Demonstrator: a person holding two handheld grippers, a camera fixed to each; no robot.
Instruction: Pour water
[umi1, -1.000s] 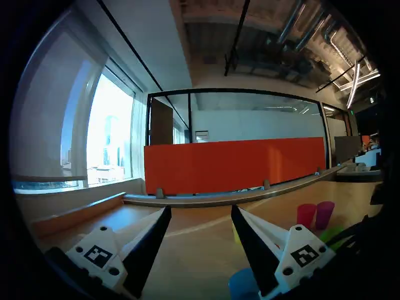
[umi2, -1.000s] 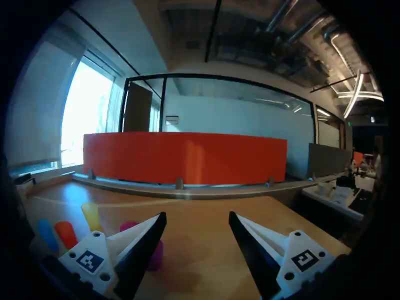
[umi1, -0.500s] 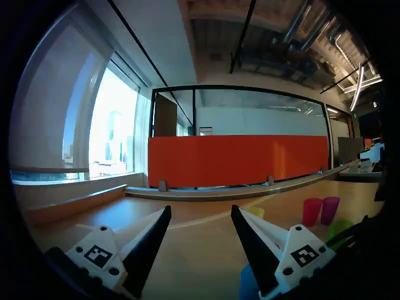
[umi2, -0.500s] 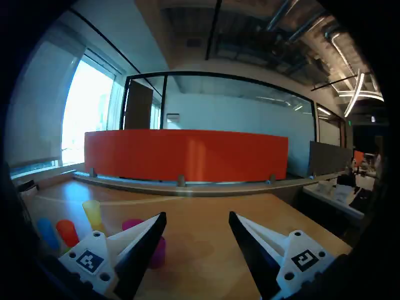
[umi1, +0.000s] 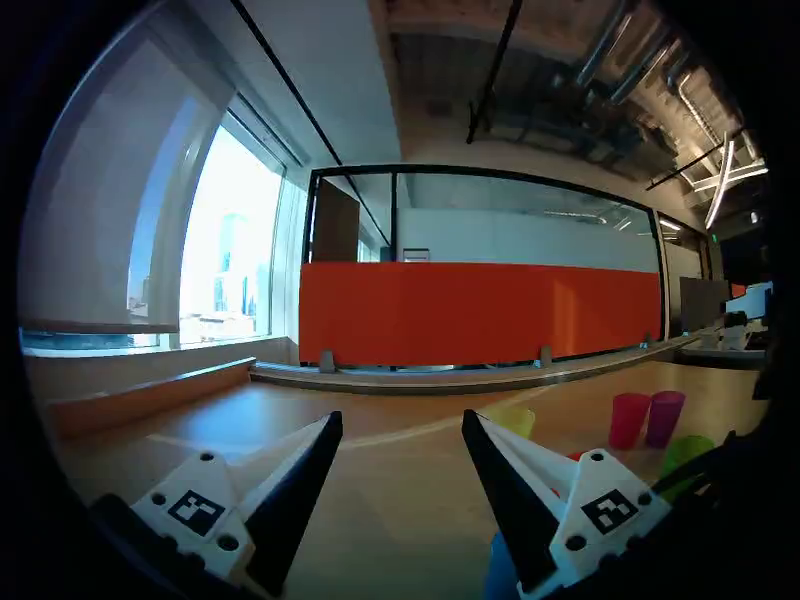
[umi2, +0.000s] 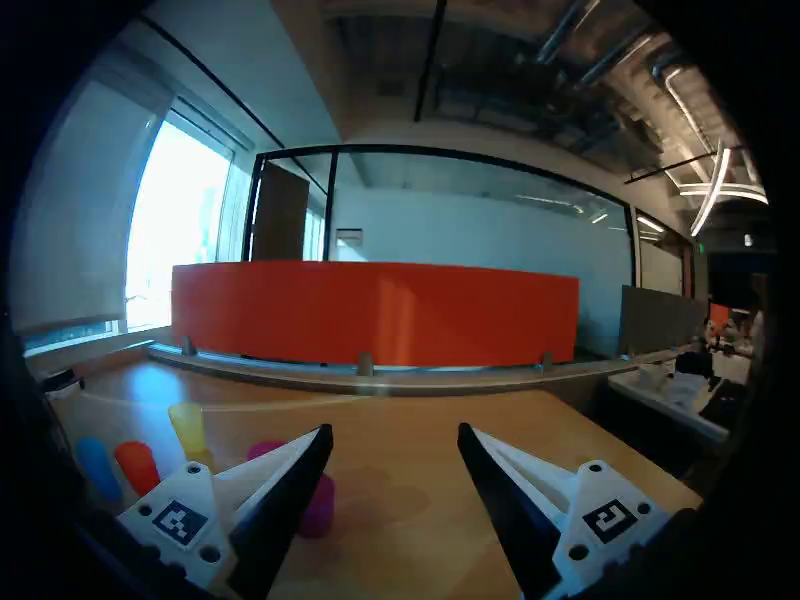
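With jaws wide and empty, the left gripper (umi1: 400, 414) has an upright blue plastic cup (umi1: 497, 580) low by its right finger, the right gripper (umi2: 395, 428) an upright magenta plastic cup (umi2: 320, 505) by its left finger.

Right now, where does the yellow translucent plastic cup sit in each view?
Left gripper view: the yellow translucent plastic cup is right of centre, partly behind the left hand-held gripper.
Right gripper view: the cup stands lower left, beside a red plastic cup.
Shared landmark: the long orange partition panel.
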